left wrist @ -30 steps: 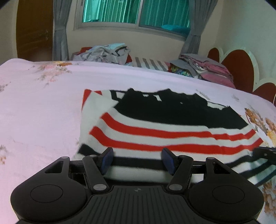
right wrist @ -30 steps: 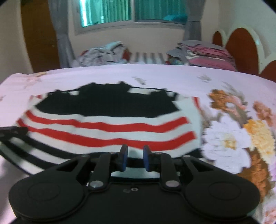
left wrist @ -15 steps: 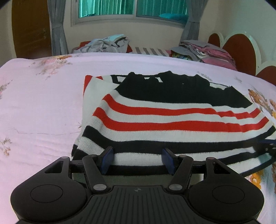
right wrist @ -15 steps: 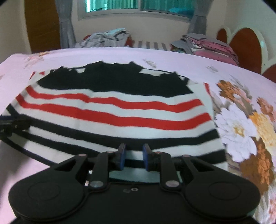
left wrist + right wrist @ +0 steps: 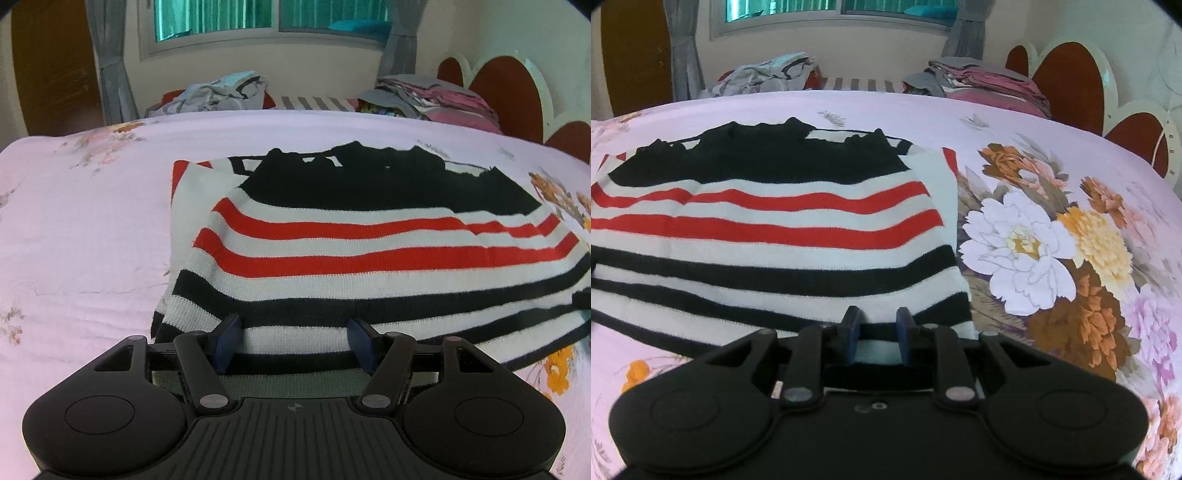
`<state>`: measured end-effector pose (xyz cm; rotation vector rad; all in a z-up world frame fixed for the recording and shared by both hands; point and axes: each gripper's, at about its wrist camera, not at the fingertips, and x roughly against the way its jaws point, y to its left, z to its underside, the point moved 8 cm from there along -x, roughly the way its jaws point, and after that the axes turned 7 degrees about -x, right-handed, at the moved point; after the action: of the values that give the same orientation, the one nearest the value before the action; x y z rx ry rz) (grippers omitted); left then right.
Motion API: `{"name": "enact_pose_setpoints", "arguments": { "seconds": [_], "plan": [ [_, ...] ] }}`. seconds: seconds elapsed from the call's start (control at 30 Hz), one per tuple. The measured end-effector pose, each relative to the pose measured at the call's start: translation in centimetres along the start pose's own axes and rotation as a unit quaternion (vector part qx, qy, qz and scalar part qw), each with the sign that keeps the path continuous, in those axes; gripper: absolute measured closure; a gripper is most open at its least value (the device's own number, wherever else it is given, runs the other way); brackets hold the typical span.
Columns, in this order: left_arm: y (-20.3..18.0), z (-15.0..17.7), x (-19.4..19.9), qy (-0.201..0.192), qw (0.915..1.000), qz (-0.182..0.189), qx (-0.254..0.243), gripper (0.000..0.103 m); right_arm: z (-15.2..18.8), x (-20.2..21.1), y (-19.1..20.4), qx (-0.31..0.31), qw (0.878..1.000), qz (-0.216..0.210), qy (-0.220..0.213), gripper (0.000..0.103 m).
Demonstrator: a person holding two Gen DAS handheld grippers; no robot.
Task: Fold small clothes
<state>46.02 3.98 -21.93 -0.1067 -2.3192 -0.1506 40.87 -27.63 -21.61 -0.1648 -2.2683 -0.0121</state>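
Two grippers meet the near hem of a striped sweater (image 5: pixel 369 258) that lies spread flat on a pink flowered bed (image 5: pixel 92 240), filling the middle of both views. Its black top part points toward the far window, and its red and black stripes run across the frame.

In the left wrist view, the left gripper (image 5: pixel 293 325) sits at lower centre. Its jaws stand wide and have just been opening. The sweater's lower left hem runs between them, and neither pad visibly presses on it.

In the right wrist view, the right gripper (image 5: pixel 879 314) is at lower centre, by the sweater's (image 5: pixel 757 229) lower right corner. Its jaws are narrow and pinch a bit of white and black hem.

Beyond the bed, a loose heap of clothes (image 5: pixel 221 92) lies at upper centre and a folded stack (image 5: pixel 424 96) at upper right.
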Motion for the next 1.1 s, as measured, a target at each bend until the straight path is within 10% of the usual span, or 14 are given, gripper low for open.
{"name": "enact_pose_setpoints", "arguments": {
  "seconds": [0.53,1.1],
  "plan": [
    [-0.2,0.2,0.7,0.003,0.9979,-0.038,0.053,0.037,-2.6,1.6,10.1,0.048,0.987,-0.152,-0.021,0.078],
    [0.6,0.1,2.4,0.037,0.9935,-0.03,0.104,0.012,-3.7,3.3,10.3,0.065,0.982,-0.177,-0.026,0.068]
  ]
}}
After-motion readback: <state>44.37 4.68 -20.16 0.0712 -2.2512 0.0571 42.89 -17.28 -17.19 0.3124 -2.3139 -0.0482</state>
